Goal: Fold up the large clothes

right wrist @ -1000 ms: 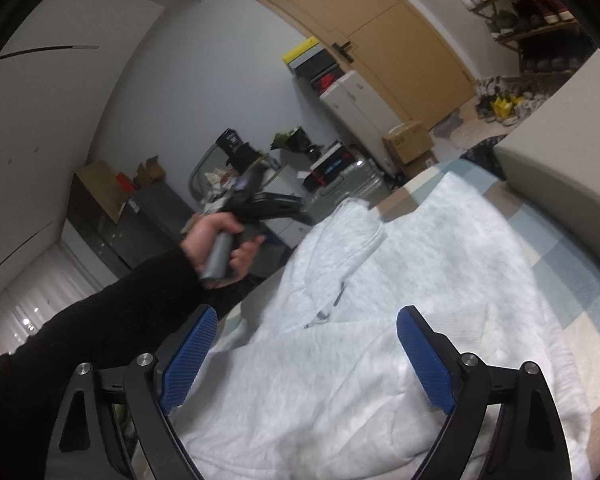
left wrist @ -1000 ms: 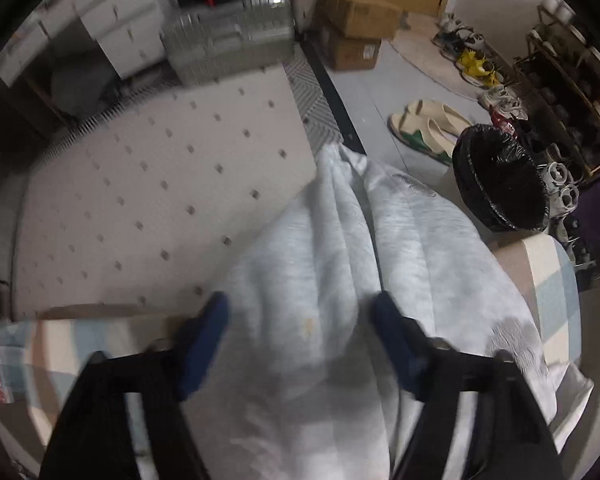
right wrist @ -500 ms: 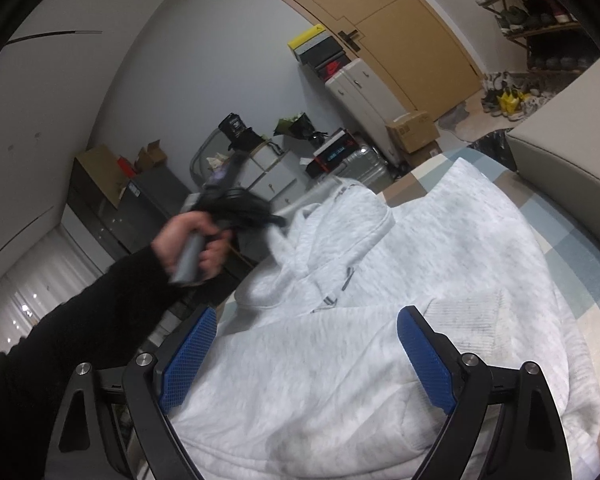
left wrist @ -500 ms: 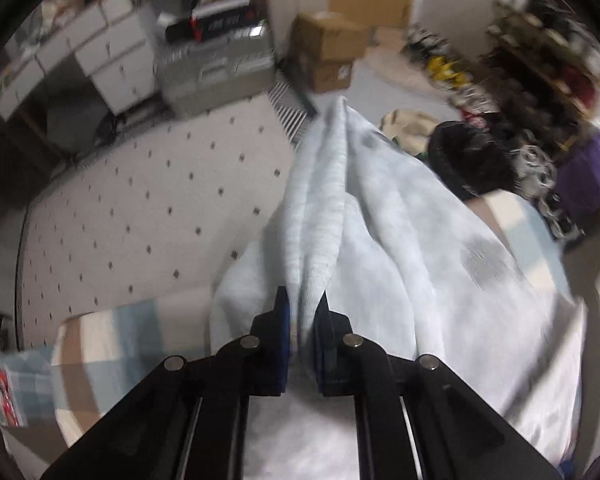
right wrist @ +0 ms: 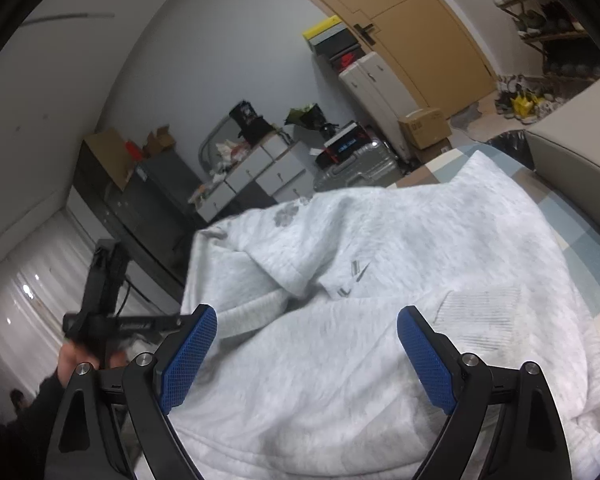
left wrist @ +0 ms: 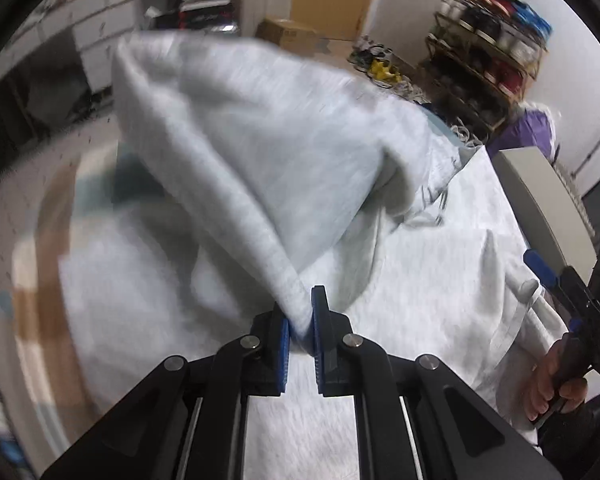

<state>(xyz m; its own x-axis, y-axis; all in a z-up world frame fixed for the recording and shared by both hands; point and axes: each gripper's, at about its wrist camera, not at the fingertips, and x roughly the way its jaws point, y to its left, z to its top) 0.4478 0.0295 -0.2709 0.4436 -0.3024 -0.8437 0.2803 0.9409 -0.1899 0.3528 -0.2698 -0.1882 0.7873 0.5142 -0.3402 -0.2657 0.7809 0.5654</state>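
Left gripper (left wrist: 300,330): clamped on light grey fleece hoodie's (left wrist: 420,288) lifted edge
Right gripper (right wrist: 306,356): wide open, empty
Risk: thin pinch slips, fold collapses

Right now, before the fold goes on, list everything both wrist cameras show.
hoodie: one, light grey, spread on the checked cover, one part lifted
checked cover: one, blue and beige, under the hoodie
suitcase: one, silver, floor beyond
cardboard box: one, brown, near the door
door: one, tan, back wall
shoe rack: one, full, by the wall
left gripper: jaws shut on hoodie fabric
right gripper: jaws open above the hoodie
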